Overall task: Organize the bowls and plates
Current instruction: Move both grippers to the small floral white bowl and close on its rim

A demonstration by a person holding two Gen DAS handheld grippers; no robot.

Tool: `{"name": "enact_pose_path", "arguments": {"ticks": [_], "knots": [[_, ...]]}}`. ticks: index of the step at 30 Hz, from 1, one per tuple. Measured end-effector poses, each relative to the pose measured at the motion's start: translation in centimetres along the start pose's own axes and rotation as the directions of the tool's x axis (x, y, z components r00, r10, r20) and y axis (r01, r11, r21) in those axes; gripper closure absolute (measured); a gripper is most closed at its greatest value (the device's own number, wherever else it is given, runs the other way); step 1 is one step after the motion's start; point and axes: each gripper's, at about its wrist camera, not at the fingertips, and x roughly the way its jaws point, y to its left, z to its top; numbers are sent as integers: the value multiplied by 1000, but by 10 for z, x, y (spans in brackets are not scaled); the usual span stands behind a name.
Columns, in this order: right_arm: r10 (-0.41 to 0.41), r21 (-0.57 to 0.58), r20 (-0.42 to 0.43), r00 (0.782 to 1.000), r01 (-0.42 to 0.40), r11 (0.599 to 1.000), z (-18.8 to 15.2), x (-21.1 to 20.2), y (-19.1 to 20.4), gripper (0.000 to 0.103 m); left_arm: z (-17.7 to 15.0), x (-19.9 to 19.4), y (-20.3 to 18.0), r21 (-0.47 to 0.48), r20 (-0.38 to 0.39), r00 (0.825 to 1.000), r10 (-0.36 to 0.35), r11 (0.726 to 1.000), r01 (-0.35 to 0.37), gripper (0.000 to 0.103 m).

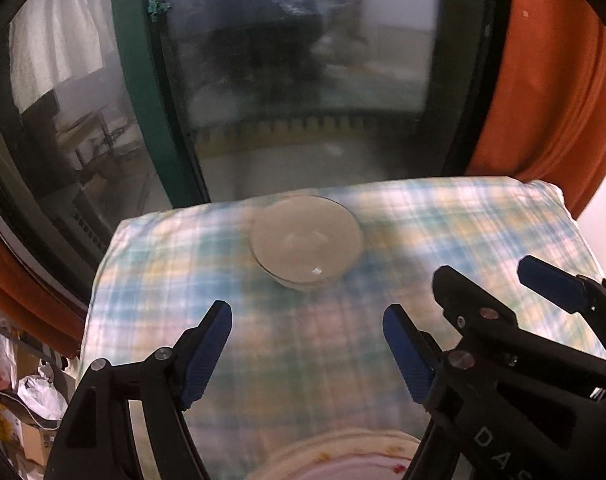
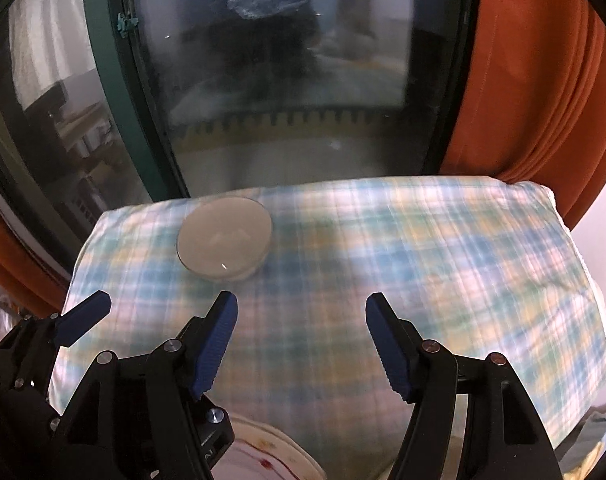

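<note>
Glass bowl (image 1: 306,241) sat on the plaid table (image 1: 443,220). I held both tongs, left (image 1: 307,354) and right (image 2: 301,346), spread wide and empty, near a stained plate (image 1: 343,456).

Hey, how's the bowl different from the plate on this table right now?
The bowl is deep, plain and whitish; the plate is flat with red and yellow marks. The bowl sits at the far side in full view; the plate lies at the near edge, mostly cut off. Both rest on the checked cloth, untouched.

Cloth (image 1: 443,232) blue-green-yellow plaid; bowl (image 1: 306,240) whitish; plate (image 1: 343,456) cream, red-stained; curtain (image 1: 555,80) orange; jaws' pads blue.
</note>
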Motion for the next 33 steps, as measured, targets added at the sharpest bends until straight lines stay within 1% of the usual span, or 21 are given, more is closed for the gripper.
{"name": "enact_pose_path", "arguments": {"ticks": [2, 4, 9, 12, 15, 17, 20, 23, 27, 30, 31, 33], "knots": [[1, 9, -2, 1000, -1, 1000, 10, 9, 8, 33, 9, 7, 8, -12, 2, 1000, 5, 1000, -5, 23], [1, 17, -3, 1000, 0, 1000, 18, 18, 14, 33, 18, 15, 15, -25, 2, 1000, 25, 999, -25, 23], [17, -2, 12, 1000, -17, 1000, 41, 34, 27, 33, 37, 27, 26, -48, 24, 998, 55, 997, -54, 23], [17, -10, 25, 1000, -17, 1000, 55, 48, 29, 33, 49, 43, 29, -64, 33, 996, 84, 995, -82, 23], [29, -21, 42, 999, -28, 999, 66, 66, 29, 33, 58, 60, 27, -61, 44, 989, 138, 989, -135, 23], [15, -40, 57, 998, -13, 999, 74, 80, 30, 33, 63, 72, 27, -65, 48, 988, 148, 987, -145, 23], [10, -44, 51, 999, -8, 999, 80, 101, 29, 33, 66, 94, 28, -91, 18, 989, 150, 985, -148, 27], [6, -45, 25, 1000, -5, 999, 83, 124, 28, 33, 65, 115, 31, -115, 0, 983, 181, 977, -180, 27], [6, -58, 2, 1000, -6, 998, 80, 151, 29, 33, 58, 139, 33, -134, -45, 985, 167, 976, -172, 27], [2, -61, -6, 1000, -2, 998, 76, 163, 28, 35, 54, 149, 31, -134, -60, 983, 175, 974, -181, 32], [5, -59, -12, 1000, -6, 998, 75, 168, 27, 36, 52, 153, 32, -142, -69, 982, 174, 973, -182, 35], [14, -50, -25, 1000, -15, 999, 74, 176, 27, 38, 51, 161, 32, -151, -84, 984, 158, 974, -170, 40]]}}
